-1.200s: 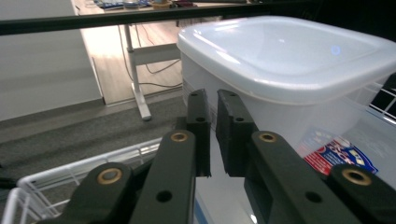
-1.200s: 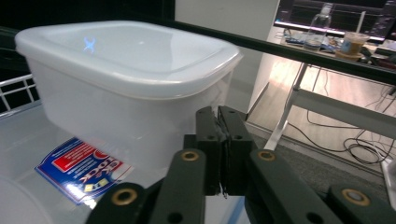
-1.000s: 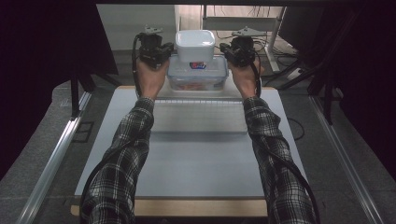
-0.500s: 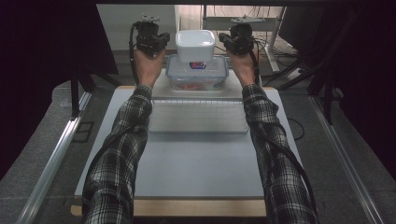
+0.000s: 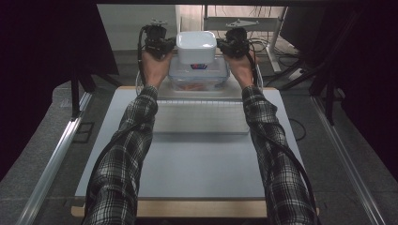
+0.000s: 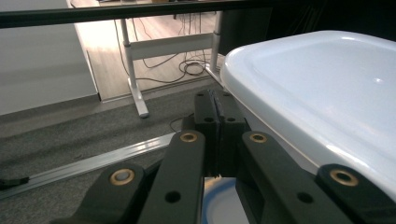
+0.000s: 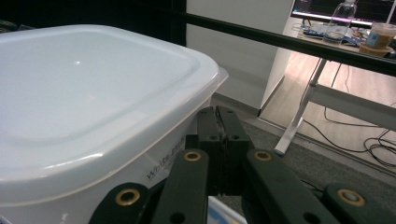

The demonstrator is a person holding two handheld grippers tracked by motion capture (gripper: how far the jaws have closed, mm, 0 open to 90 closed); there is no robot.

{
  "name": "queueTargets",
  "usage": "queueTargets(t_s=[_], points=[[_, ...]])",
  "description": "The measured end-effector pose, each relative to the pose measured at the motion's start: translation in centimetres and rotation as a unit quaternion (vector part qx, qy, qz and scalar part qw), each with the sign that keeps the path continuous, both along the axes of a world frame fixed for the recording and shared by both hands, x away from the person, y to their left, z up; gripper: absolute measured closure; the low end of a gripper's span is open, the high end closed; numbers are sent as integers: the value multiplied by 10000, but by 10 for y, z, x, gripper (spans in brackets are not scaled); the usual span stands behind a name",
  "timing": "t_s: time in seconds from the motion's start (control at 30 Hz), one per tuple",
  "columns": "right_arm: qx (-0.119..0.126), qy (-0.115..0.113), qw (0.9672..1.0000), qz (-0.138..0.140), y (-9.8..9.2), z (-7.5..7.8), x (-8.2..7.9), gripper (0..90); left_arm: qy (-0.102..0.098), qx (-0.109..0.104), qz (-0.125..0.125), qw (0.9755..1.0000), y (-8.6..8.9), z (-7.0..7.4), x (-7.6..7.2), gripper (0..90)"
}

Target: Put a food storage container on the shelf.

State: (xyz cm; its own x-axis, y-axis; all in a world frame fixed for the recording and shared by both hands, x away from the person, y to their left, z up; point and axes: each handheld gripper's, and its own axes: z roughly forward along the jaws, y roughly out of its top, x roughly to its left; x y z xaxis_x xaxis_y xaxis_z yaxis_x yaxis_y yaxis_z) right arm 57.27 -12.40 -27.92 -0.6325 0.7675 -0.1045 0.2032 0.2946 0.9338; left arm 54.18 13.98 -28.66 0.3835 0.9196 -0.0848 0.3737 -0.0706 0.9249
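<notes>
Stacked white container (image 5: 196,47) fills the gap between both grippers; no passage there. Near tabletop (image 5: 187,164) lies open; outer flanks free.

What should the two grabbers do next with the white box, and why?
Probably press gently inward and steady the stack before moving it. The left gripper and right gripper sit shut on either side of the white box, with nothing between their jaws. That box rests on a clear box, so a squeeze from both sides seems the safest way to keep it steady.
</notes>
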Motion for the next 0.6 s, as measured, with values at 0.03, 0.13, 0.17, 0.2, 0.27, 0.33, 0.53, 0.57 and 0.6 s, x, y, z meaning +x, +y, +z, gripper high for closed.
queueTargets(t_s=[0.03,0.13,0.17,0.2,0.27,0.33,0.53,0.57,0.6], points=[[34,4,10000,-26,0,0,-3,891,-13,9,-13,10000,-1,0,-3,897],[79,-1,10000,-37,-2,2,-13,891,-27,1,-53,10000,-1,0,-13,897],[85,-8,10000,-41,-2,3,-17,891,-34,-27,-49,10000,-2,0,-17,897],[93,-18,9999,-49,-3,3,-21,891,-24,-32,-50,10000,-2,0,-20,897],[103,-31,9999,-67,-3,3,-28,891,-25,-42,-62,10000,-3,0,-26,897],[135,-39,9999,-76,-5,2,-35,890,-34,-29,-83,10000,-4,0,-30,896],[85,-35,9995,-318,-10,2,-46,858,-75,180,9,9998,-4,2,-37,859],[129,-4,9992,-368,-13,2,-48,846,-97,199,52,9997,-1,3,-40,851],[168,20,9991,-389,-16,2,-51,827,-89,189,76,9998,3,3,-43,839]])
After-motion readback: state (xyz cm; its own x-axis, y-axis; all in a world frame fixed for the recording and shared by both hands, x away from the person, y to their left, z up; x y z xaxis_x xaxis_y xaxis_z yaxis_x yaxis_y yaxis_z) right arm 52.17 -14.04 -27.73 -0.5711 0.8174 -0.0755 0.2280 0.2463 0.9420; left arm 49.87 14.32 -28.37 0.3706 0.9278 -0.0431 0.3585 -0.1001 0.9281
